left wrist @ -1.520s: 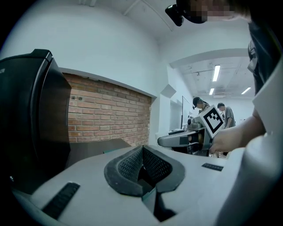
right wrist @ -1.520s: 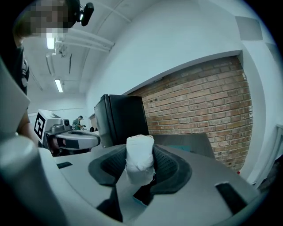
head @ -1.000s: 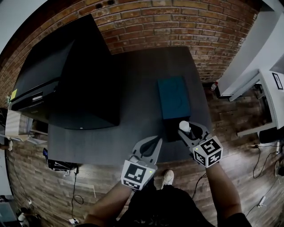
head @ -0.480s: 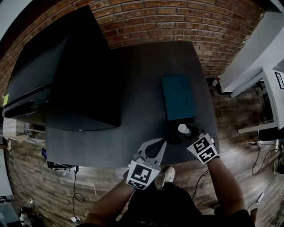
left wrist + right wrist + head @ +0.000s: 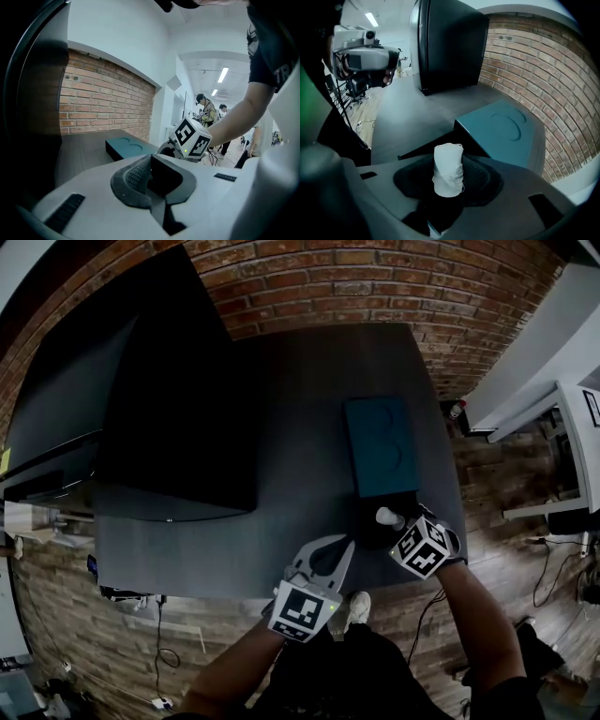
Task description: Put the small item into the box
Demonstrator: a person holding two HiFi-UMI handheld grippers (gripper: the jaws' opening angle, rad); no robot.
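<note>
Clamping small white roll upright in right gripper jaws, over near edge of dark table, just beside near end of teal box, not inside it. Holding left gripper at table's near edge, left of the right one, jaws pressed together with nothing between. Noting big black case on table's left side, well apart from box, brick wall behind.

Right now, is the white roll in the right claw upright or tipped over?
Upright. In the right gripper view the white roll stands on end, gripped by the right claw, leaning only slightly.
</note>
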